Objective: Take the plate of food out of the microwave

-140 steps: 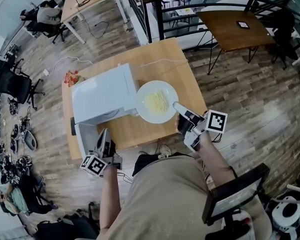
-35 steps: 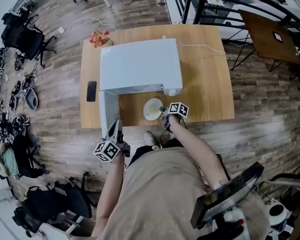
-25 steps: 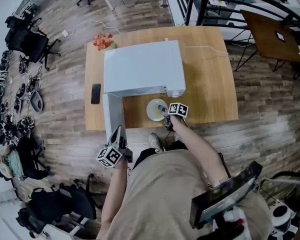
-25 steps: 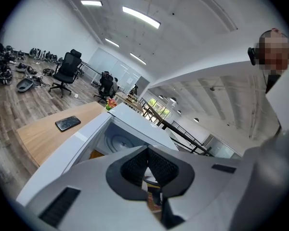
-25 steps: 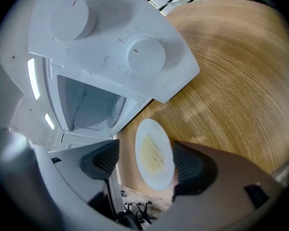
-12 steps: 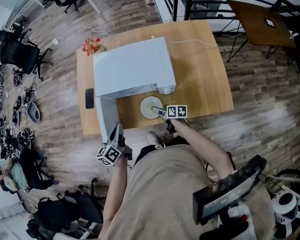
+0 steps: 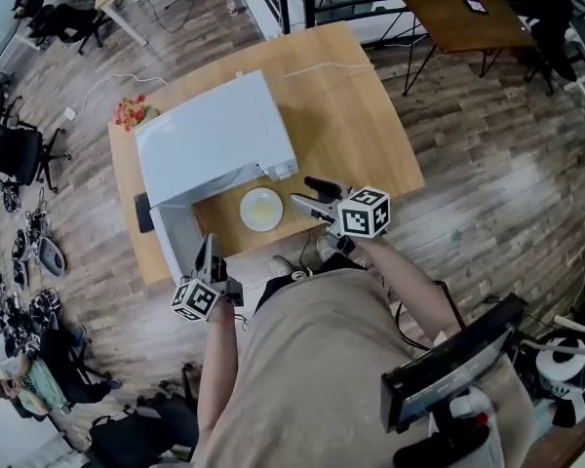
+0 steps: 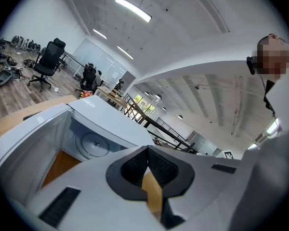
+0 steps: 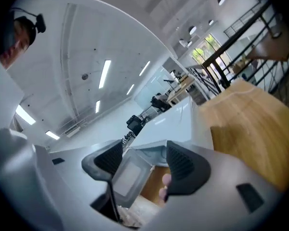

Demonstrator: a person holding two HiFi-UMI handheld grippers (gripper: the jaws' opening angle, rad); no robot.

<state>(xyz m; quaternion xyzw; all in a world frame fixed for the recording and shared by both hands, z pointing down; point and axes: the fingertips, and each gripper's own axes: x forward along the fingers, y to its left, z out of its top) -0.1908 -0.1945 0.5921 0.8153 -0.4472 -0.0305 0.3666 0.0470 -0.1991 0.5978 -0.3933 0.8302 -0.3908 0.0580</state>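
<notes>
**A:** so where's the plate of noodles [image 7: 261,209] relative to the jaws?

**B:** it's on the tabletop [image 7: 361,115] right in front of the open microwave [image 7: 210,139], out of the cavity. The right gripper [image 7: 310,195] is nearer, just off the plate's right edge and not touching it, with its jaws closing on nothing. The left gripper [image 7: 207,253] hangs by the open door [image 7: 173,245], jaws together and empty.

**A:** so a regrab would come from the right?

**B:** I'd guess so. The plate's round, so any rim spot works.

Red flowers [image 7: 132,112] and black phone [image 7: 142,214] on wooden table [image 7: 361,115]; office chair [image 7: 10,154] nearby.
</notes>
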